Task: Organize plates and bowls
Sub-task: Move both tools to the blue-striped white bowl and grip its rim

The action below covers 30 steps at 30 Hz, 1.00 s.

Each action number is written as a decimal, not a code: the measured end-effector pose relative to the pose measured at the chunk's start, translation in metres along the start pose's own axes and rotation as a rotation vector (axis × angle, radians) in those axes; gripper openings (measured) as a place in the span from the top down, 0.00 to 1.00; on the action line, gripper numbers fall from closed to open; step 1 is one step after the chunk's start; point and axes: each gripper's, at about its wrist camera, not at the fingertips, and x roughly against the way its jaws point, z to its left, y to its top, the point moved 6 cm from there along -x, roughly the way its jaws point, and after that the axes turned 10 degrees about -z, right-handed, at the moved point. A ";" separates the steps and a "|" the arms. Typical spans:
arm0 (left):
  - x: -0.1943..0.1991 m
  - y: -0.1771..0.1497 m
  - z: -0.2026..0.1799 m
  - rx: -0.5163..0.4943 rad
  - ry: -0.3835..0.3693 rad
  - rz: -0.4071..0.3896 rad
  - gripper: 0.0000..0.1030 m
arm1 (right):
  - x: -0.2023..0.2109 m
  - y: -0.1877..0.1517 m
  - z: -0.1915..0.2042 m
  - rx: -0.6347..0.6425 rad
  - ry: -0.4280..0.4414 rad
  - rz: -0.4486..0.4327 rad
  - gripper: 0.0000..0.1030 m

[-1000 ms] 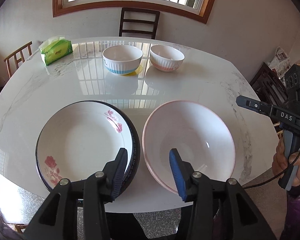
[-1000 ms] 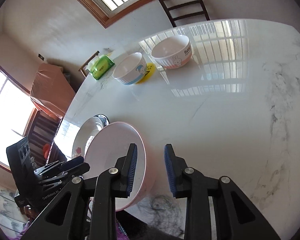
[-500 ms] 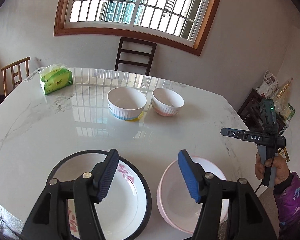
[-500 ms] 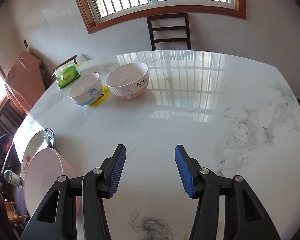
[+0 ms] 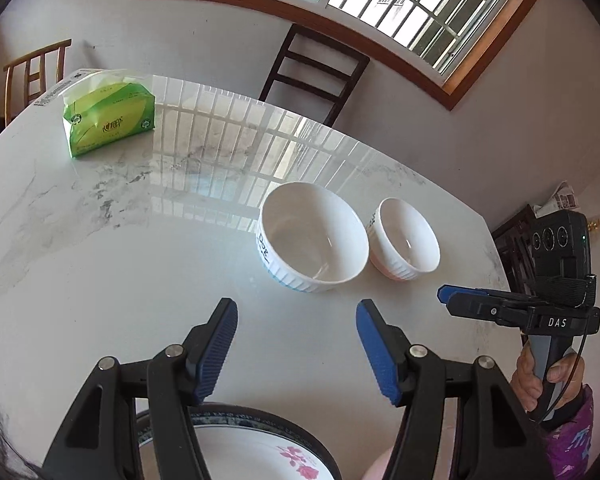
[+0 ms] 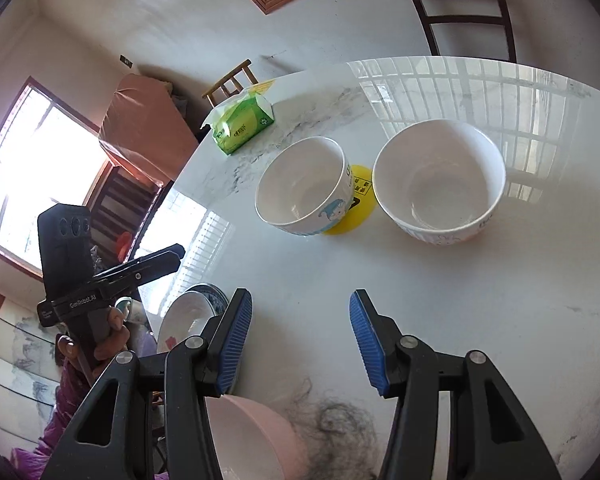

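A: How does the left hand-held gripper (image 5: pixel 294 346) stand?

B: Released. Its jaws have just been opening, and nothing sits between the blue pads; only bare counter (image 5: pixel 100 264) shows in the gap. The right hand-held gripper (image 6: pixel 300 338) is the same: jaws parted, just been opening, nothing between them.

A: And the dishes, relative to them?

B: Beyond the left one, ahead and to its right, stands the blue-based bowl (image 5: pixel 314 238), with the pink-based bowl (image 5: pixel 404 240) just beside it, the rims close. Under the left gripper's body, at the near edge, lies the flowered plate (image 5: pixel 260 446). The pink bowl (image 6: pixel 256 440) shows below the right gripper's left finger.

A: Anything farther out?

B: A green tissue pack (image 5: pixel 108 120) near the counter's far left edge, well apart from the bowls. In the right wrist view a yellow disc (image 6: pixel 356 200) lies between the two small bowls.
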 end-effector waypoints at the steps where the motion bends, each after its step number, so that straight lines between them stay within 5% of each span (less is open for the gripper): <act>1: -0.005 0.005 0.002 -0.007 0.000 0.000 0.39 | -0.008 0.004 0.000 -0.007 0.003 0.006 0.52; 10: -0.052 0.014 0.010 0.002 -0.014 0.068 0.39 | -0.069 0.030 0.004 -0.057 -0.042 0.048 0.56; 24: -0.096 0.004 0.009 -0.098 0.078 0.088 0.39 | -0.101 0.038 -0.012 -0.120 -0.135 0.067 0.57; 26: -0.098 0.002 0.007 -0.107 0.069 0.088 0.49 | -0.105 0.037 -0.012 -0.106 -0.159 0.073 0.59; 27: -0.102 0.000 0.008 -0.102 0.089 0.092 0.63 | -0.107 0.037 -0.013 -0.098 -0.173 0.076 0.63; 30: -0.098 0.002 0.016 -0.026 0.124 0.073 0.77 | -0.110 0.038 -0.014 -0.077 -0.187 0.074 0.77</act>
